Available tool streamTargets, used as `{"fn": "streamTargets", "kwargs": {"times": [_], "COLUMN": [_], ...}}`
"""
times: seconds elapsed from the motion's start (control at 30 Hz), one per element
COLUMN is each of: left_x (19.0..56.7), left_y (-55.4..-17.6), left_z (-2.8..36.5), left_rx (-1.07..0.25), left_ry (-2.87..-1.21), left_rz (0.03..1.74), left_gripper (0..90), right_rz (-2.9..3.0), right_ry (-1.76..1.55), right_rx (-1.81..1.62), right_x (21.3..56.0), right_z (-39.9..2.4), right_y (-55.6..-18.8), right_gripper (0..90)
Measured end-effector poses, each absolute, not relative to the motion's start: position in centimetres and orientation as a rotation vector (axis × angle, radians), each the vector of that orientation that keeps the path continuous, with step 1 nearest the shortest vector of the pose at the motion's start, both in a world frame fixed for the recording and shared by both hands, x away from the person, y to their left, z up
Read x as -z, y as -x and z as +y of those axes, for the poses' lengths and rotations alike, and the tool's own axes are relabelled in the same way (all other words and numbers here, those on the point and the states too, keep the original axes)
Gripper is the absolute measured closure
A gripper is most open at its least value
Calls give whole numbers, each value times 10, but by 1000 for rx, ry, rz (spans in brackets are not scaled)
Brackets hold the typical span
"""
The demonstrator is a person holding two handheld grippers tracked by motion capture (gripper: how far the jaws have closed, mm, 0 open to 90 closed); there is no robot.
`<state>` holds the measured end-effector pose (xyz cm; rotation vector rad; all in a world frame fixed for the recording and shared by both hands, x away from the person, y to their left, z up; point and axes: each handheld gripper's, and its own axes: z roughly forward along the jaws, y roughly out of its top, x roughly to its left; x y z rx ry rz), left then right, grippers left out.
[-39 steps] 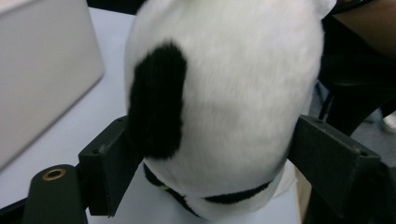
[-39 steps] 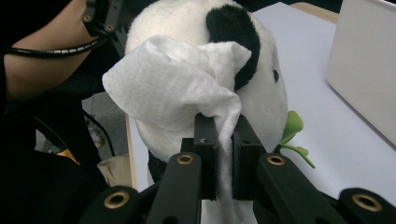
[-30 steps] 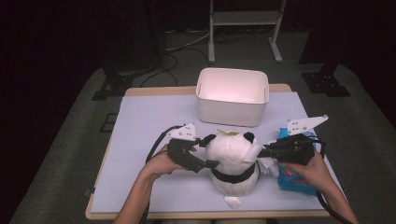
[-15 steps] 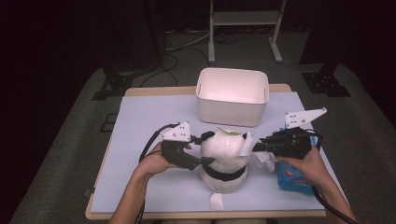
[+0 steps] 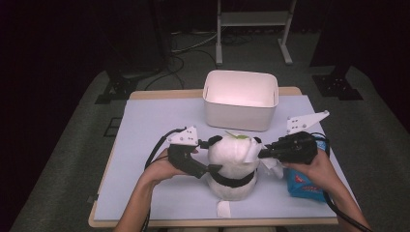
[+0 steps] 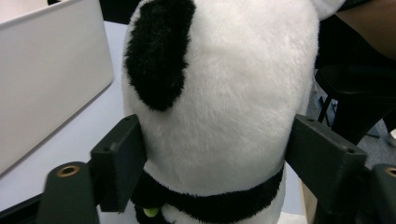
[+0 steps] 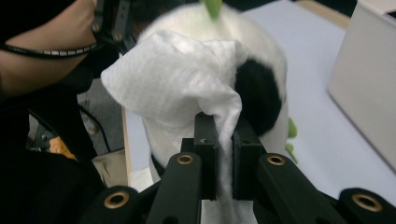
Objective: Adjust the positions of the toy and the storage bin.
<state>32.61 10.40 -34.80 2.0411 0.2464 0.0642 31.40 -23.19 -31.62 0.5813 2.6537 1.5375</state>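
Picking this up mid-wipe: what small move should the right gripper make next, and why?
Probably draw the white wipe across the panda plush's head. The right gripper is shut on the wipe, which already lies against the fur, and the left gripper, whose jaws just opened wider, flanks the plush's sides.

You have a plush panda (image 5: pixel 232 162) standing upright on the table, just in front of the white bin (image 5: pixel 240 99). Its body is white and fluffy, with black ear patches, a black band around its lower part and a small green bit on top of its head. A white wipe (image 7: pixel 180 79) lies draped against the side of the panda's head farthest from the bin's left end; it is thin, crumpled and bunched into a narrow tail at its lower end. Another small white sheet (image 5: pixel 224 209) lies flat at the panda's foot, on the side away from the bin.
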Motion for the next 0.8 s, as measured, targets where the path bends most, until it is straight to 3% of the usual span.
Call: {"fn": "streamTargets", "kwargs": {"times": [0.1,0.23,0.8], "left_x": [350,349,331], "left_y": [-326,-327,-321], "left_z": [104,104,100], "left_rx": [-60,-75,-133], "left_ry": [-2016,-2003,-2057], "left_rz": [260,243,170], "left_gripper": [225,321,346], "right_rz": [2661,2645,2603], "right_ry": [-598,-595,-485], "right_rx": [-1538,-1537,-1579], "right_x": [320,315,277], "right_z": [-233,-235,-215], "right_y": [-315,-316,-319], "right_gripper": [827,826,823]}}
